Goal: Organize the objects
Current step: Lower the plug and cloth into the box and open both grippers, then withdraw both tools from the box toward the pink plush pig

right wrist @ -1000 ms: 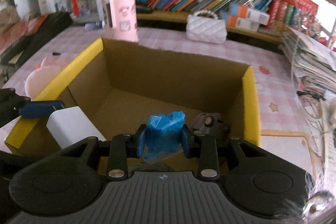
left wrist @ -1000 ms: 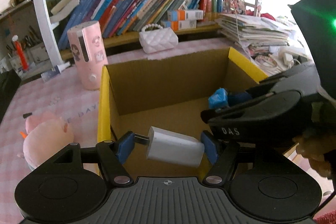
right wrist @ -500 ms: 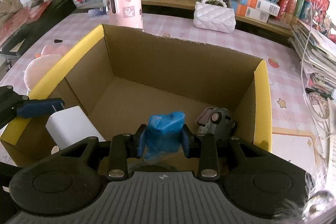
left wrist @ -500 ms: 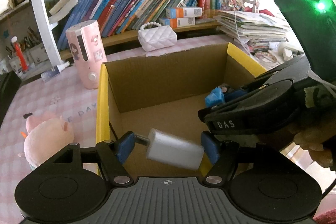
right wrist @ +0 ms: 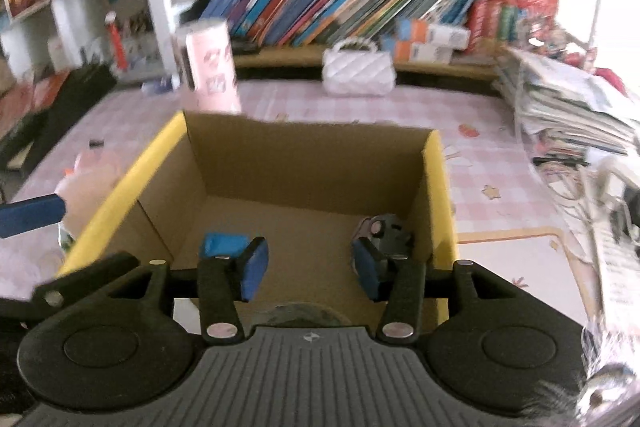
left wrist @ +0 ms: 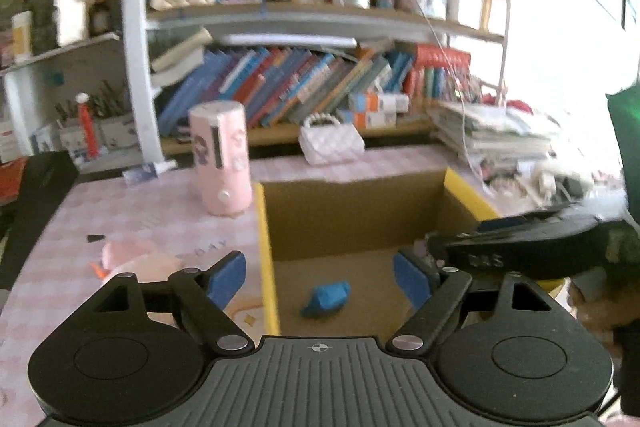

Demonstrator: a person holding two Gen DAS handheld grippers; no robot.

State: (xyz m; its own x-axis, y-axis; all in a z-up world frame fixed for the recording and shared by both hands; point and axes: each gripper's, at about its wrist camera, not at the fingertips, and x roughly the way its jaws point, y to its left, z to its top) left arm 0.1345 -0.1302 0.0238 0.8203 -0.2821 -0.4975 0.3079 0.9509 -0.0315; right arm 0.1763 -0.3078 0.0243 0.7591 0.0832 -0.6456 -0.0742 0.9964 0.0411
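Observation:
An open cardboard box with yellow flap edges (left wrist: 352,211) (right wrist: 312,163) stands on the pink checked table. A blue crumpled packet (left wrist: 326,298) (right wrist: 222,243) lies on its floor. A dark grey gadget (right wrist: 384,229) sits in its right corner. My left gripper (left wrist: 320,277) is open and empty above the box's near left edge. My right gripper (right wrist: 308,265) is open and empty above the box's near side. The white charger block is not in view.
A pink cylinder (left wrist: 220,157) (right wrist: 210,67) stands behind the box's left corner. A white quilted purse (left wrist: 332,145) (right wrist: 358,71) sits by the bookshelf. A pink plush toy (left wrist: 132,261) (right wrist: 90,183) lies left of the box. Stacked papers (right wrist: 568,107) lie at the right.
Both grippers have opened and lifted. The left one let go of the white charger block, the right one let go of the blue packet, which now lies on the box floor.

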